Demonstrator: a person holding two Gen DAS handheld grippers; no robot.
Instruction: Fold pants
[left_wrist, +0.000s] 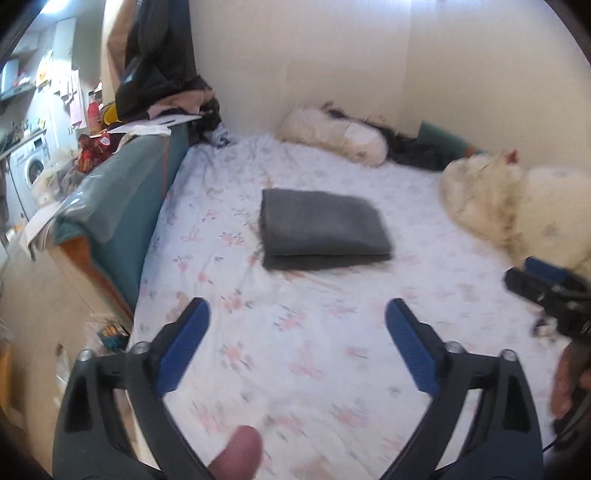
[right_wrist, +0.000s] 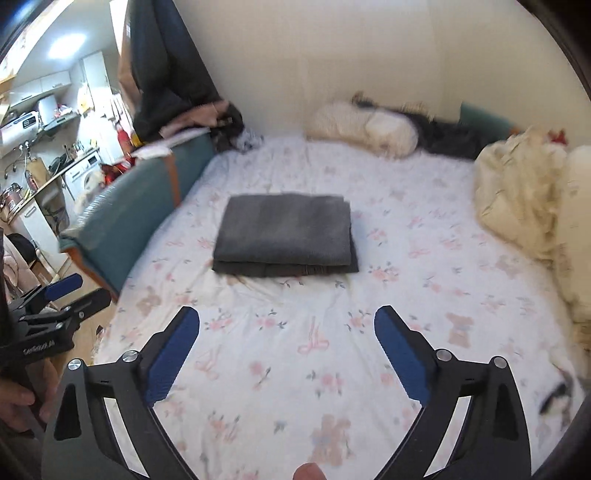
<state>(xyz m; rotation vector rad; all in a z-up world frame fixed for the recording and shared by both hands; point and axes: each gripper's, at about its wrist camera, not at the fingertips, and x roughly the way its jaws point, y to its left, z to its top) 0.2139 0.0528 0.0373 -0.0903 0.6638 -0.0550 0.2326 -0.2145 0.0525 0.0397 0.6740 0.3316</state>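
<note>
Floral bedsheet (right_wrist: 388, 280), folded grey pants (right_wrist: 284, 232), cream wall (right_wrist: 332, 55)

White lettering on left tongs (right_wrist: 61, 295) body, too blurred to read, no other txt

You've got a floral bedsheet (right_wrist: 369, 350) over the mattress, teal headboard cushion (right_wrist: 140, 206) on its left edge, cream blanket (right_wrist: 517, 206) bunched at right. White pillow (right_wrist: 369, 131) against the wall, dark clothes (right_wrist: 447, 138) beside it. Washing machine (left_wrist: 31, 168) far left.
</note>
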